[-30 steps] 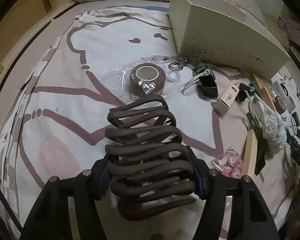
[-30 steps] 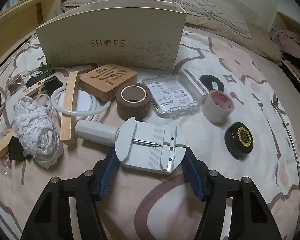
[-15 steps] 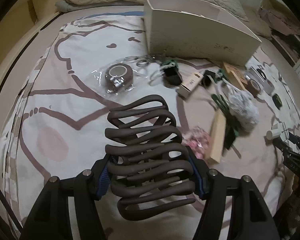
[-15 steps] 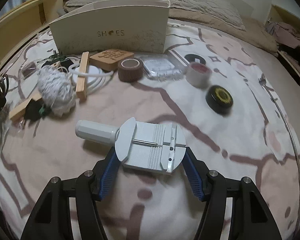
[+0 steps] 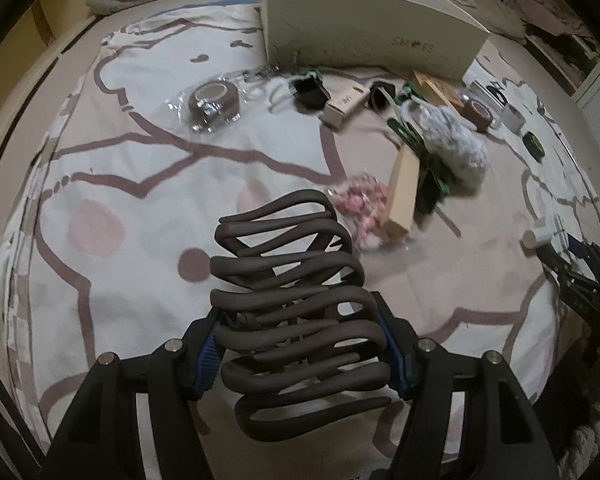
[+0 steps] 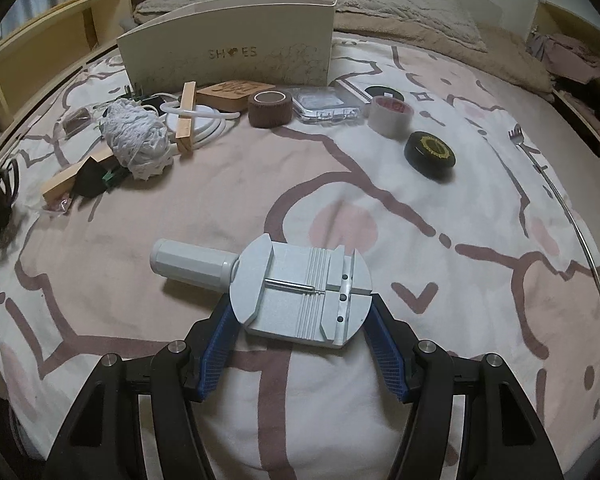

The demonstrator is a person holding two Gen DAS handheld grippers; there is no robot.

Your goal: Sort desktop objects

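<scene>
Brown hair claw (image 5: pixel 296 312) sits clenched in the left gripper (image 5: pixel 300 344), grey tool (image 6: pixel 300 292) in the right gripper (image 6: pixel 300 328), both above the bedspread (image 6: pixel 260 184), likely bound for sorting into the box (image 6: pixel 228 56).

- Left hand-held gripper (image 5: pixel 300 344) clamped on brown wavy hair claw (image 5: pixel 292 312), above the bed sheet (image 5: pixel 112 168).
- Cream box (image 5: pixel 364 36) at far end; brown tape roll (image 5: pixel 214 102) in clear wrap nearby.
- Pink beads bag (image 5: pixel 360 204) beside wooden block (image 5: pixel 402 188).
</scene>
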